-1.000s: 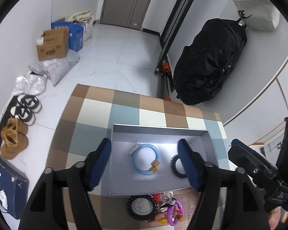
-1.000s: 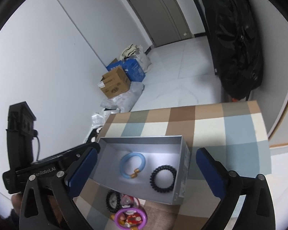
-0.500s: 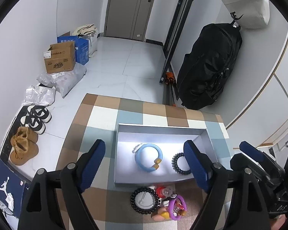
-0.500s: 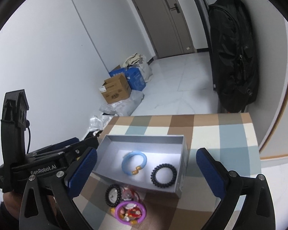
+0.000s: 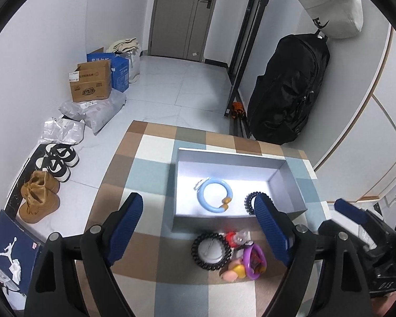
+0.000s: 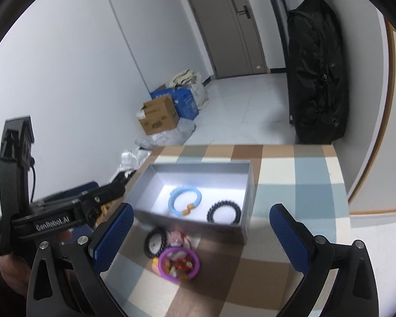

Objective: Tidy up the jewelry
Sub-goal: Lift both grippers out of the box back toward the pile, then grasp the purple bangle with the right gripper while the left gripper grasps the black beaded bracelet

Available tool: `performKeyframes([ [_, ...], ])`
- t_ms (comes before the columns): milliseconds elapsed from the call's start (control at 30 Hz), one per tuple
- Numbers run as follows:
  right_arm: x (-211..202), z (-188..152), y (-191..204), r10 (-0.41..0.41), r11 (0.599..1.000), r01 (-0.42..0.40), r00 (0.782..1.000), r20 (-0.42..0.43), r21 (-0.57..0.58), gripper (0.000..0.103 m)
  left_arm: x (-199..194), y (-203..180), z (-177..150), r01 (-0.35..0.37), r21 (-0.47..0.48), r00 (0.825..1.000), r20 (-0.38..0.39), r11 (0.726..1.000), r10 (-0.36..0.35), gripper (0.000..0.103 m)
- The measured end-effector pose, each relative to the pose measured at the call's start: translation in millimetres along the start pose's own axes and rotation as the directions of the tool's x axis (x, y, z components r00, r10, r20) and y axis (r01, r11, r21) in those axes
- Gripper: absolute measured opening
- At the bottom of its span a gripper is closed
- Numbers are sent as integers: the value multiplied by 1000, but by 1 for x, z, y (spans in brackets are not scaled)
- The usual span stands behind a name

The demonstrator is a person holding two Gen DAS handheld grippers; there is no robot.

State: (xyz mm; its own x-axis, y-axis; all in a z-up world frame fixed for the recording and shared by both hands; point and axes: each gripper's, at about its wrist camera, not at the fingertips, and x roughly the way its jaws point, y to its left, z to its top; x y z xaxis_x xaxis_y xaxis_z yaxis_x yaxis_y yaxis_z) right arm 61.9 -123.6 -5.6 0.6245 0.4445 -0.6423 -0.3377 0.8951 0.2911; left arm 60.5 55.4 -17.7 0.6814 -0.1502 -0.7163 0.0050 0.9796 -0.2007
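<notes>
Both hand-held grippers, left point(image 5: 198, 227) and right point(image 6: 200, 233), hover spread wide and empty-jawed, the left's jaws just having widened. The shallow grey cardboard box point(image 5: 224, 155) lies on the checkered counter point(image 5: 145, 163), long axis crosswise. Inside lie the light-blue bangle point(image 5: 215, 196) and black coil bracelet point(image 6: 224, 212); more pieces are piled just in front.

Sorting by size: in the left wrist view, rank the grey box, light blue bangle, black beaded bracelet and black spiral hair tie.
1. grey box
2. black beaded bracelet, nearer the camera, so unsure against the next
3. light blue bangle
4. black spiral hair tie, partly hidden
</notes>
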Motion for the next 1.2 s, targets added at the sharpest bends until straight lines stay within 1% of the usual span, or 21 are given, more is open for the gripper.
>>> performKeyframes([
  [100,3,-9,1,22,1000,-21,999,-33,4,103,-1,6,-6,-3,-4,1000,5,1000,3,83],
  [167,4,-14,2,30,1000,-30,998,-48,0,103,1,13,-9,-1,-18,1000,-15,1000,1,83],
  [233,5,-21,5,44,999,-45,997,-66,-11,103,1,19,-11,15,-41,1000,-25,999,-16,83],
  [333,6,-29,9,65,997,-67,994,-93,-24,103,-5,23,-12,56,-58,998,-12,997,-57,83],
  [467,9,-38,13,81,996,-87,988,-130,-38,103,-7,24,-14,61,-44,998,-2,997,-61,83],
  [567,13,-43,16,84,994,-93,985,-151,-54,103,-3,28,-16,65,-69,997,-28,996,-67,83],
  [667,17,-47,17,102,993,-110,981,-167,-41,103,-2,33,-17,71,-92,996,-41,993,-75,83],
  [833,35,-52,20,104,993,-115,970,-221,-40,97,-2,35,-17,79,-91,995,-51,993,-84,83],
  [933,48,-54,18,139,990,-144,955,-261,0,88,-1,34,-16,81,-81,995,-56,993,-85,83],
  [1000,55,-55,17,143,989,-146,950,-277,13,83,0,35,-17,84,-75,994,-61,994,-88,83],
  [1033,57,-55,17,138,990,-141,950,-280,11,83,1,36,-17,83,-73,994,-65,994,-88,83],
  [1100,61,-54,16,134,990,-138,950,-282,7,78,2,37,-16,85,-75,993,-72,994,-91,83],
  [1200,66,-52,15,127,991,-130,951,-282,9,75,2,41,-16,89,-87,992,-77,992,-95,83],
])
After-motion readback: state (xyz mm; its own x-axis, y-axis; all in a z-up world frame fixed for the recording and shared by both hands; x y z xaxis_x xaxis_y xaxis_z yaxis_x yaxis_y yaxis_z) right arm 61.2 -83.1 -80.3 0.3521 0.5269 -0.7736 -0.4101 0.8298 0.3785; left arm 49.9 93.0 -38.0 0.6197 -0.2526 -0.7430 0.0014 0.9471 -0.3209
